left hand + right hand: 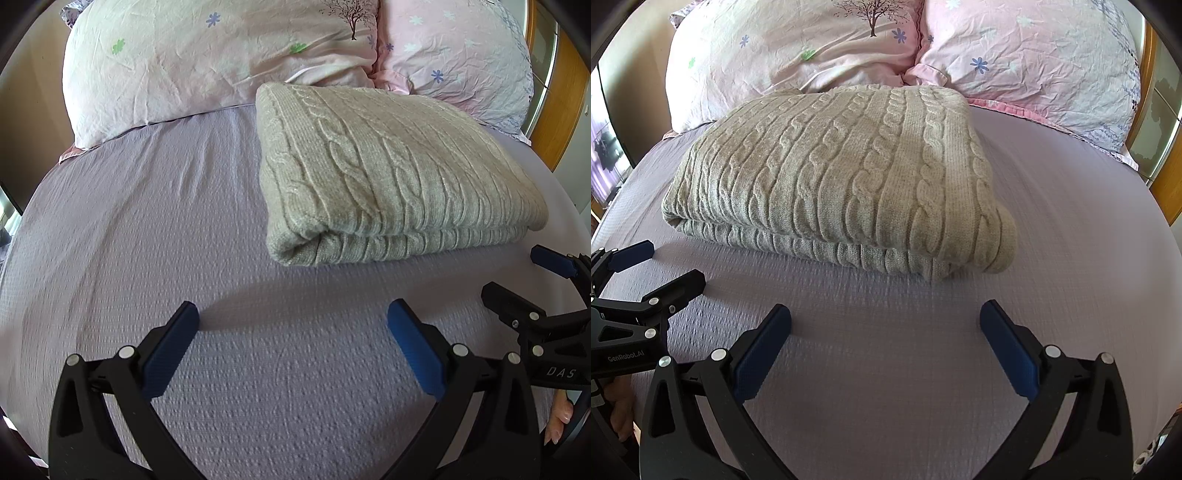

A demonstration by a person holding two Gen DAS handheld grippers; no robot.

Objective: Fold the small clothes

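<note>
A beige cable-knit sweater (388,173) lies folded into a thick rectangle on the lilac bed sheet (129,240), just below the pillows; it also shows in the right wrist view (842,177). My left gripper (293,314) is open and empty over bare sheet, short of the sweater's near left corner. My right gripper (885,314) is open and empty over the sheet in front of the sweater's near edge. Each gripper shows at the edge of the other's view: the right gripper (517,280) and the left gripper (670,264).
Two pink floral pillows (798,51) (1034,62) lean at the head of the bed behind the sweater. A wooden bed frame (1167,192) runs along the right side. The lilac sheet (1071,240) spreads around the sweater.
</note>
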